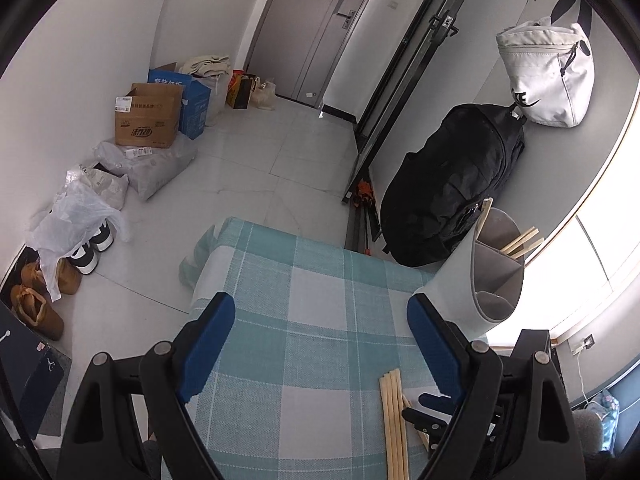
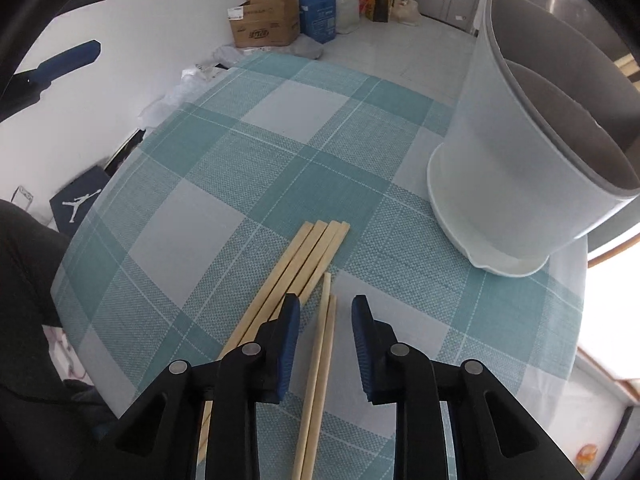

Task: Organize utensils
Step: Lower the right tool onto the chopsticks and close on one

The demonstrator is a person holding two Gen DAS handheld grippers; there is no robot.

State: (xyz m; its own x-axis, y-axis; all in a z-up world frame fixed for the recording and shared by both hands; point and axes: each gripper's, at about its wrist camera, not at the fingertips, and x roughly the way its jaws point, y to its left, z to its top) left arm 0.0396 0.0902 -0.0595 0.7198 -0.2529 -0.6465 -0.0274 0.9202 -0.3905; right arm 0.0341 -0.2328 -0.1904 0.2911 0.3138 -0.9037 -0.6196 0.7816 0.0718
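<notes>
A Jumpman logo marks the dark box (image 2: 76, 204) at nine o'clock; a black swoosh under cut-off letters marks the white bag (image 1: 548, 76) at two o'clock.

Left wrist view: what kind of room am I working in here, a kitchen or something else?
Probably a home entryway or living area, not clearly a kitchen. A door stands at the far end, shoes and cardboard boxes line the wall, and a black backpack leans by the small table with a plaid cloth.

Daylight from blown-out window (image 1: 592, 248) at right; soft shadows, sharp focus, fisheye-warped edges.
</notes>
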